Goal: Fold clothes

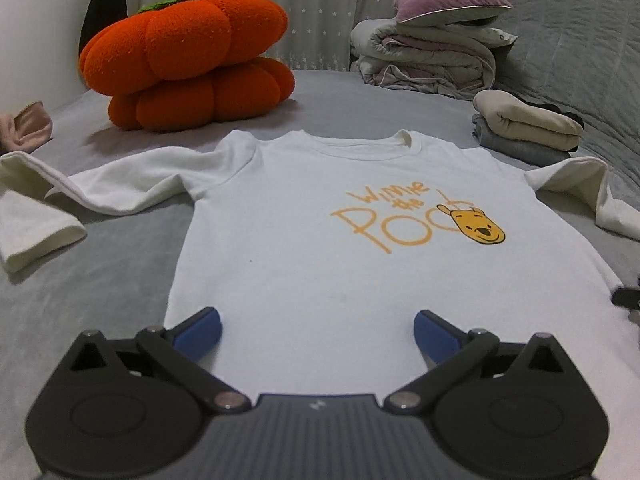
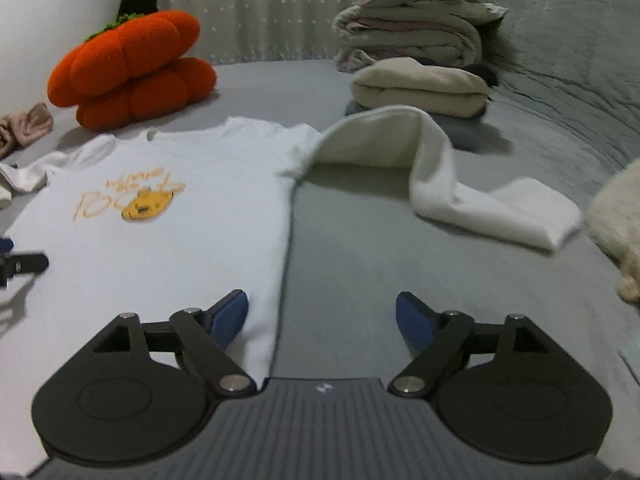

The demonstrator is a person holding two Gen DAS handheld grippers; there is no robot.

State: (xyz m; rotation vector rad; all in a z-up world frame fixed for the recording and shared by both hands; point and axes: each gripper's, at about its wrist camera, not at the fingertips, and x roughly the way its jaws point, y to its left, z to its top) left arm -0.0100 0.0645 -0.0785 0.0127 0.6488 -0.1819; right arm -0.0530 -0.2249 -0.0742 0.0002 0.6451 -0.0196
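Jaws of the left gripper (image 1: 318,330) stand wide apart over the hem area of the white long-sleeved shirt (image 1: 320,248), holding nothing; the right gripper (image 2: 322,314) is likewise spread and empty, straddling the shirt's right side edge with one pad over cloth and the other over the grey bedsheet (image 2: 400,264). The shirt lies flat, face up, on the bed, both sleeves out and rumpled. To fold well, I judge each claw should pinch only the shirt, not the sheet, and the right sleeve (image 2: 440,184) wants straightening before it comes across the chest. Orange lettering reads "Winnie the Pooh" beside a yellow bear face (image 1: 482,228). Farther off sit folded clothes (image 2: 420,88) and a pumpkin cushion (image 1: 188,60).
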